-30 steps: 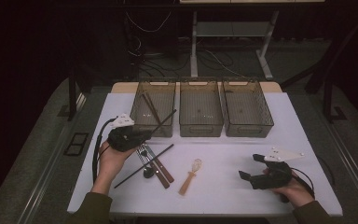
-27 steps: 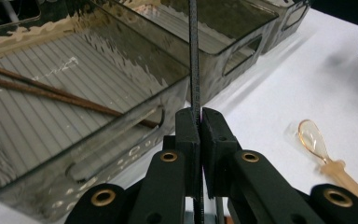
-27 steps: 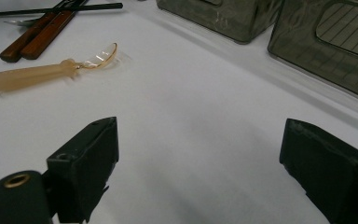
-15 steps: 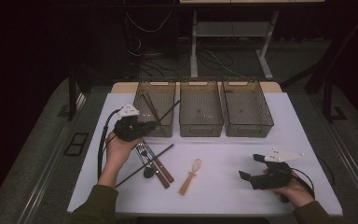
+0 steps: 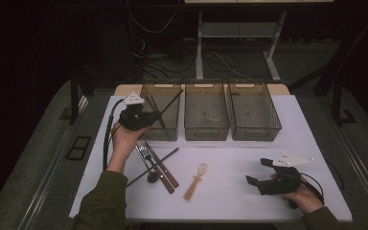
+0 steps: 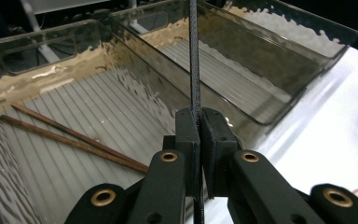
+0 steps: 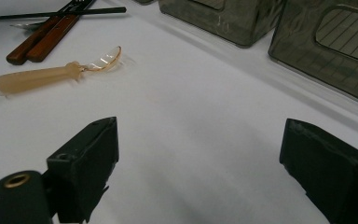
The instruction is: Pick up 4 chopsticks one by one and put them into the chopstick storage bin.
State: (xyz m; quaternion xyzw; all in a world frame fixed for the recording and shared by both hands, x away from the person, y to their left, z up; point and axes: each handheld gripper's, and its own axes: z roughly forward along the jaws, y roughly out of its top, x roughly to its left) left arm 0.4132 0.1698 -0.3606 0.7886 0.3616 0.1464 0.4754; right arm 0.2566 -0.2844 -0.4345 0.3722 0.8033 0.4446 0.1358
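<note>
Chopstick (image 6: 195, 60) in L tool (image 6: 199, 122), over bin (image 6: 42, 70)

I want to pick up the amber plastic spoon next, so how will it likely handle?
The amber spoon looks like thin translucent plastic, so probably light and fairly stiff. Its handle looks rounded and smooth, so it may roll or slip between flat pads. It lies flat on the white table, so a low grasp seems needed.
</note>
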